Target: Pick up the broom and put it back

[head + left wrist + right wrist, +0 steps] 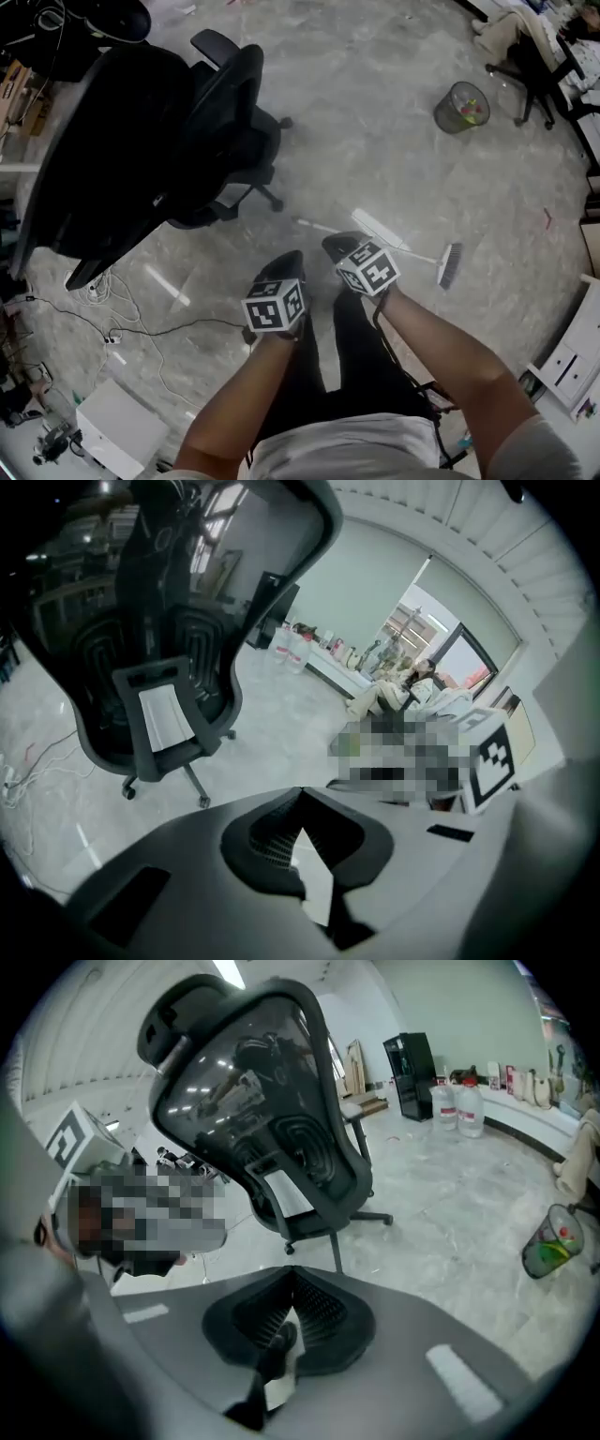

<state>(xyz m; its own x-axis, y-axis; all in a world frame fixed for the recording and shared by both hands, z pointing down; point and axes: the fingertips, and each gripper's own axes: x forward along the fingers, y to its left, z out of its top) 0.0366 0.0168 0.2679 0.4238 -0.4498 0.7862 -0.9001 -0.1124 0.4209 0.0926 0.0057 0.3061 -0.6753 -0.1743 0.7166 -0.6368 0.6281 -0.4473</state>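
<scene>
The broom lies flat on the grey floor in the head view, its thin white handle running left from the brush head at the right. A second white strip lies across it. My right gripper hangs just left of the handle's middle, above the floor, jaws shut and empty. My left gripper is further left, beside the right one, also shut with nothing in it. Neither gripper view shows the broom.
A black office chair stands at the upper left, close to both grippers. A wire waste bin stands further off at the upper right. Cables and a white box lie at the lower left, white drawers at the right.
</scene>
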